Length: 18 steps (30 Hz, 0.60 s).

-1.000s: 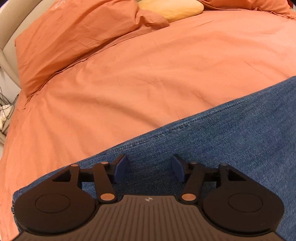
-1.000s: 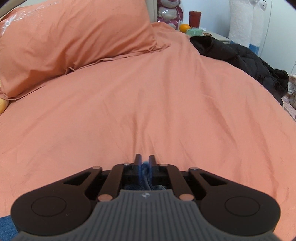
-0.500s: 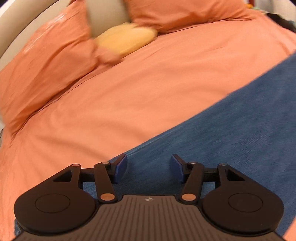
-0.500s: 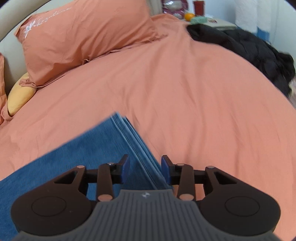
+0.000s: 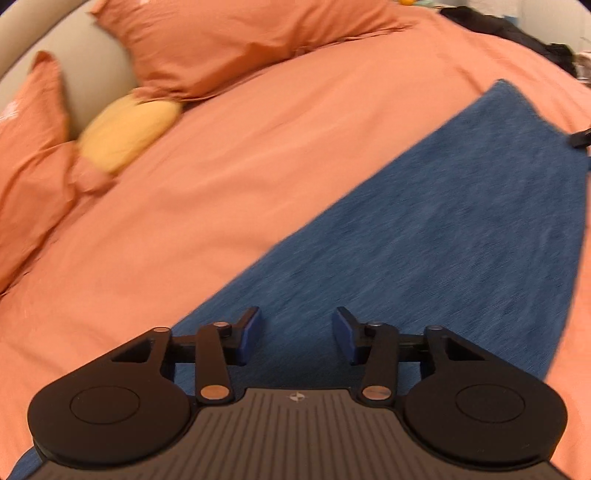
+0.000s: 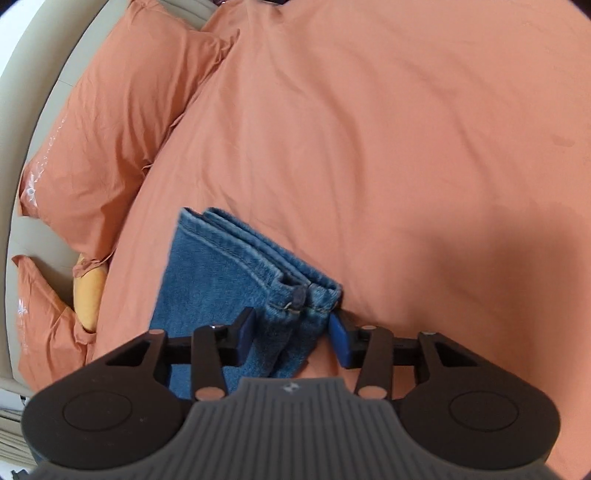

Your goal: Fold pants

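Blue denim pants (image 5: 424,236) lie flat on the bed (image 5: 258,155), on its orange cover, folded into one long narrow strip. Landmark for all positions: the pants.

Left wrist view: the long axis of the pants runs diagonally, from the near lower left under the left claw (image 5: 297,334) up to the far upper right. The far end finishes in a squared edge near the right border of the frame. The picture is motion-blurred.

Right wrist view: the end of the pants (image 6: 236,280) shows stacked stitched hems, several layers deep, with the strip running down and left from there. A bunched corner of the hems sits between the pads of the right claw (image 6: 291,336).

Left claw: jaws apart and closing; denim lies below the gap, pads not pressing on it.
Right claw: jaws apart on either side of the bunched hem corner; contact with the cloth cannot be judged, no firm pinch visible.

Beyond the pants toward the headboard: an orange pillow (image 5: 236,40), a second orange pillow (image 5: 29,147) at the left, and a yellow cushion (image 5: 125,133) between them. A dark garment (image 5: 517,33) lies past the far end of the pants.

Writing: pale embroidery on the pillow edges, too small to read. A small emblem on each claw body, not legible.
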Each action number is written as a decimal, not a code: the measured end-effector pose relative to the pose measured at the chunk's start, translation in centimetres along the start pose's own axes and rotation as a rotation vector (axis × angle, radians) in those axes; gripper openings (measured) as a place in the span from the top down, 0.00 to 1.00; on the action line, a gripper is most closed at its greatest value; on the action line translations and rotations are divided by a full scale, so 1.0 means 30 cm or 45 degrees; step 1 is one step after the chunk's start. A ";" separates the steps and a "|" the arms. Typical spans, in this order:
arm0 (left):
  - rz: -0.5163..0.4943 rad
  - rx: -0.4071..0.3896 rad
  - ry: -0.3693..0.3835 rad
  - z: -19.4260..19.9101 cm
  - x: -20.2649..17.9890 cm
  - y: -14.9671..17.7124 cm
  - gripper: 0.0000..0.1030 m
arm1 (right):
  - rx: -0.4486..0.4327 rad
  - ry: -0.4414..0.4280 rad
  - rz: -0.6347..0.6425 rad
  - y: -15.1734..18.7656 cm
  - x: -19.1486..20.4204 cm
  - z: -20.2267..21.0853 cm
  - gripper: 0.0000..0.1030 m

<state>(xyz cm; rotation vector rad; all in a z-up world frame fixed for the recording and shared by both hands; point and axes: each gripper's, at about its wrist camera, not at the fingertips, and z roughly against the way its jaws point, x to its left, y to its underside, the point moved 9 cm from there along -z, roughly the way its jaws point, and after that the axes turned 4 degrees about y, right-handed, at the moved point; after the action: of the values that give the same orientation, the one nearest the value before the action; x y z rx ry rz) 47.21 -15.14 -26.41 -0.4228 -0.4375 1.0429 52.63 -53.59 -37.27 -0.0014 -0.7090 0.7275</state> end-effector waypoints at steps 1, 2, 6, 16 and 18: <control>-0.008 -0.009 0.023 0.000 -0.010 0.007 0.49 | -0.009 -0.009 -0.014 0.004 -0.009 -0.012 0.70; -0.016 -0.018 0.042 -0.005 -0.032 0.003 0.49 | -0.020 -0.019 -0.021 0.006 -0.021 -0.016 0.76; -0.065 -0.001 0.084 -0.113 -0.127 -0.062 0.60 | -0.064 -0.058 0.089 0.010 -0.010 0.002 0.85; 0.146 0.023 0.026 -0.301 -0.046 -0.229 0.62 | -0.049 0.007 0.197 0.000 -0.003 -0.013 0.87; 0.134 0.035 0.019 -0.307 -0.051 -0.236 0.63 | -0.045 0.008 0.184 -0.003 -0.007 -0.020 0.87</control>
<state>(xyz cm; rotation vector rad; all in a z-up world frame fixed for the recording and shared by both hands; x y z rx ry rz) 56.60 -20.76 -30.60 -0.4323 -0.3906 1.1459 52.92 -53.64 -37.85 -0.0881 -0.7211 0.8530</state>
